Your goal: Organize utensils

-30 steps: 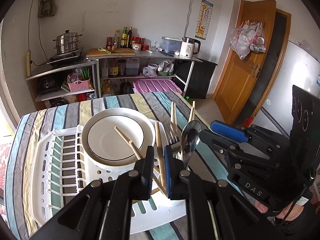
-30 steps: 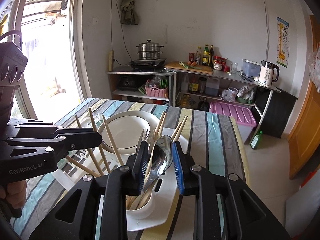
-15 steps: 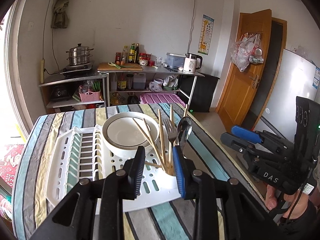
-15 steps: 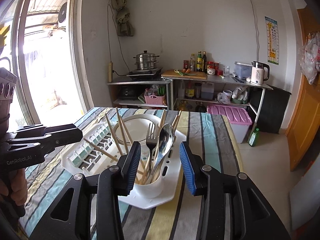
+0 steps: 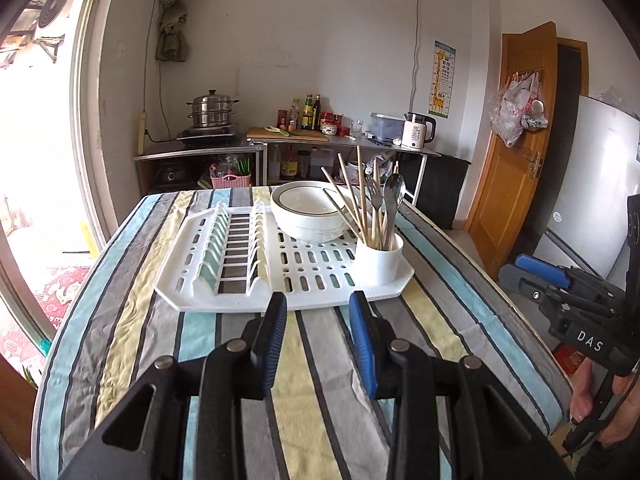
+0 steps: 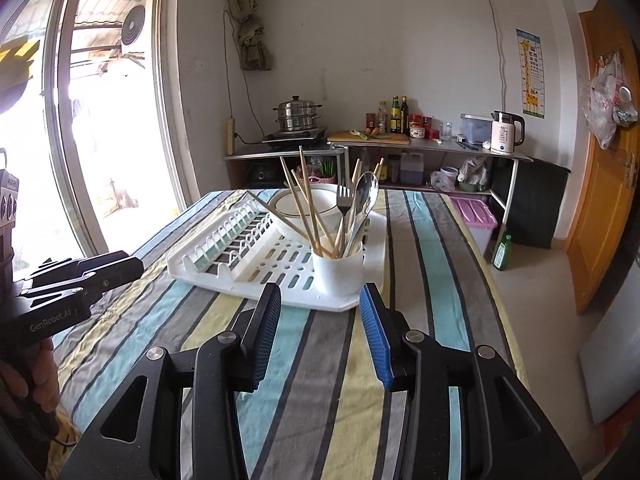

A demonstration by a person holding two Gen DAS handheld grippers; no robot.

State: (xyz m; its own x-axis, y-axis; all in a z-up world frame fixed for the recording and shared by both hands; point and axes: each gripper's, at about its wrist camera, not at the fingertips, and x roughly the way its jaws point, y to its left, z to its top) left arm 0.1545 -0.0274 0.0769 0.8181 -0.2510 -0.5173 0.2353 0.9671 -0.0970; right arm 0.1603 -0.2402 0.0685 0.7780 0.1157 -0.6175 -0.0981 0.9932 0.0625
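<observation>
A white utensil cup point(image 5: 378, 259) point(image 6: 338, 274) stands at the near right corner of a white dish rack point(image 5: 240, 272) point(image 6: 224, 256). It holds several wooden chopsticks point(image 5: 352, 204) point(image 6: 304, 204), a fork point(image 5: 373, 200) point(image 6: 343, 200) and a spoon point(image 5: 394, 192) point(image 6: 366, 192). My left gripper point(image 5: 318, 304) is open and empty, above the tablecloth just short of the rack. My right gripper point(image 6: 320, 300) is open and empty, just short of the cup. Each gripper also shows in the other's view: the right point(image 5: 520, 272), the left point(image 6: 120, 264).
A white bowl on a plate point(image 5: 310, 210) point(image 6: 308, 208) sits on the rack behind the cup. The rack lies on a striped tablecloth point(image 5: 312, 380) point(image 6: 312, 380). Kitchen shelves with a steamer pot point(image 5: 212, 108) stand behind; a door point(image 5: 516, 152) and a fridge point(image 5: 592, 192) are to the right.
Both grippers have opened and pulled back from the cup toward me. The chopstick and spoon they held a second ago now stand in the cup.
</observation>
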